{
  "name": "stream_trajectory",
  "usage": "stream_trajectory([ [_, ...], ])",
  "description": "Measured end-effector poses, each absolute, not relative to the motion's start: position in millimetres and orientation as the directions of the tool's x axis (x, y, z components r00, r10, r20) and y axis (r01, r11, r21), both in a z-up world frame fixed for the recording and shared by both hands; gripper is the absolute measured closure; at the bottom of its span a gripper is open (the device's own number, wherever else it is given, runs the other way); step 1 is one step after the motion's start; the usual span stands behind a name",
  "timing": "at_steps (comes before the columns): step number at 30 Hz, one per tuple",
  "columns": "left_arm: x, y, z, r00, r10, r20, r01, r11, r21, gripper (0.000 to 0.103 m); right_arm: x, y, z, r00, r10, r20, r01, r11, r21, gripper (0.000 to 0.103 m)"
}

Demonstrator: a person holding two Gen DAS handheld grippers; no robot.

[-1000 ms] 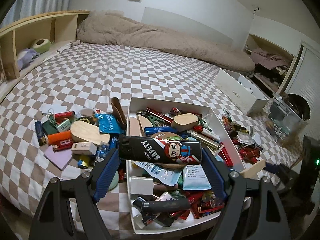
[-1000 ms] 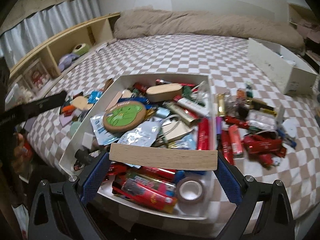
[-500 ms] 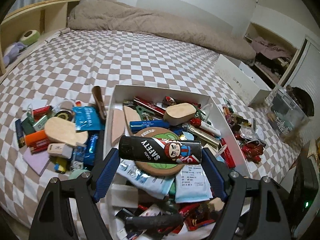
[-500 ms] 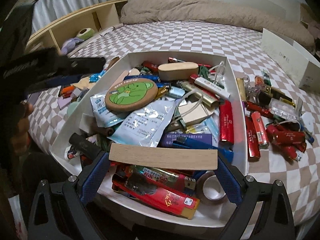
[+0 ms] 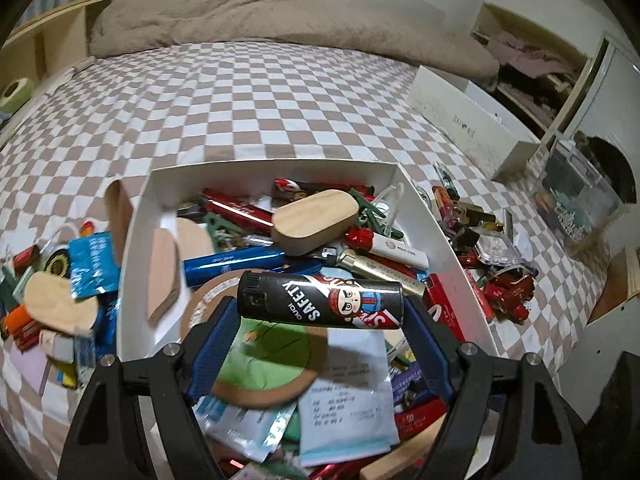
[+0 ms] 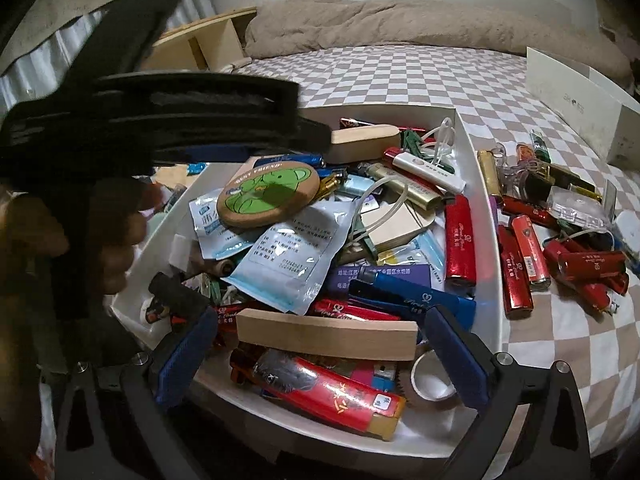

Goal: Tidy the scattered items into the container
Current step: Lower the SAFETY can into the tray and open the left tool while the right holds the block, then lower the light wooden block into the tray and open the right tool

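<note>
A white box (image 5: 272,164) full of lighters, packets and wooden pieces sits on the checkered bed. My left gripper (image 5: 320,311) hangs over its near half, shut on a black lighter (image 5: 316,298) printed "SAFETY", held crosswise by its ends. In the right wrist view my right gripper (image 6: 321,315) is low over the near end of the white box (image 6: 476,168). Its jaws are opening. A flat wooden strip (image 6: 326,334) lies between them on the pile, with a gap at each end.
Red lighters (image 6: 520,248) and small items lie on the bed right of the box. More lighters and packets (image 5: 60,300) lie to its left. A long white carton (image 5: 468,120) and a clear tub (image 5: 576,192) stand at the right. A hand (image 6: 36,232) fills the right view's left side.
My left gripper has carried the black lighter from the box's left rim to over its middle. The right gripper's jaws have widened off the wooden strip, which now rests on the pile.
</note>
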State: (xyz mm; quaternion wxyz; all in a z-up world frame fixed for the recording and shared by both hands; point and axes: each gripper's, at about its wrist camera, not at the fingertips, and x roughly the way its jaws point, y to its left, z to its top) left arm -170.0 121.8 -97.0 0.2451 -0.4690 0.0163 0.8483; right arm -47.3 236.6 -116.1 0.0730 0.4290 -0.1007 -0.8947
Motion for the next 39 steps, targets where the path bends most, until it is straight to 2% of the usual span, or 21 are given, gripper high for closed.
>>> stream_trajectory([
  [9,-181.0,153.1,-98.3,-0.404,0.417,-0.814,-0.465,-0.860,-0.210,0.019,-48.9,243.7,-113.8,-0.630,-0.228,-0.742,0.039,-0.964,0.263,0.000],
  [11,-181.6,154.6,-96.6,-0.401,0.429,-0.809,-0.462,-0.858,-0.225,0.000,-48.6,244.9,-113.8,-0.630,-0.228,-0.742,0.036,-0.964,0.265,0.000],
  [31,-159.3,126.1,-70.9,-0.461,0.409,-0.787,-0.424,-0.881,-0.210,0.000,-33.4,243.5,-92.4,-0.663,-0.206,-0.720,0.023,-0.967,0.255,0.000],
  [39,-142.4,107.6,-54.7,-0.528,0.370,-0.764,-0.397,-0.903,-0.163,0.000,-24.1,241.1,-79.4,-0.684,-0.181,-0.706,0.014,-0.972,0.236,0.000],
])
